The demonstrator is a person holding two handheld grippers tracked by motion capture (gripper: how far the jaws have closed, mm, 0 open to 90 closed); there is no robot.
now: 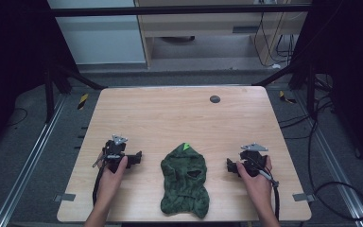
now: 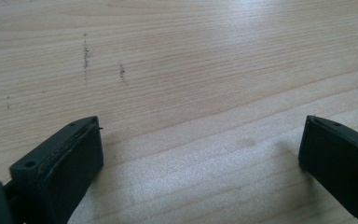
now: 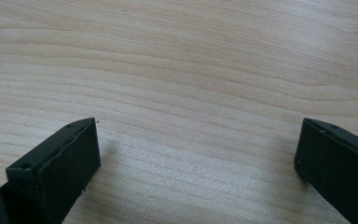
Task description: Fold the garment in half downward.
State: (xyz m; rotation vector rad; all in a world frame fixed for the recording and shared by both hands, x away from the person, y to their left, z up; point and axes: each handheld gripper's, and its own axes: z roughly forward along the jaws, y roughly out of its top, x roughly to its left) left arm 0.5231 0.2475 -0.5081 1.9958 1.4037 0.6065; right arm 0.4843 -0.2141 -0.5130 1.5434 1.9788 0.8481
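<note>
A dark green knitted garment (image 1: 185, 179) with a small bright green tag (image 1: 186, 146) lies crumpled near the front middle of the wooden table (image 1: 170, 113). To its left rests my left gripper (image 1: 137, 158), pointing toward the cloth but apart from it; its jaws are wide open over bare wood (image 2: 200, 135). On the other side of the cloth my right gripper (image 1: 229, 166) also points inward, clear of the fabric. It stands open too, with only tabletop between its jaws (image 3: 198, 135).
A small dark round disc (image 1: 215, 99) sits near the table's far edge. Grey tape tabs (image 1: 64, 197) mark the front corners. Cables (image 1: 331, 189) trail on the floor to the right, and metal rails (image 1: 28, 161) run along both sides.
</note>
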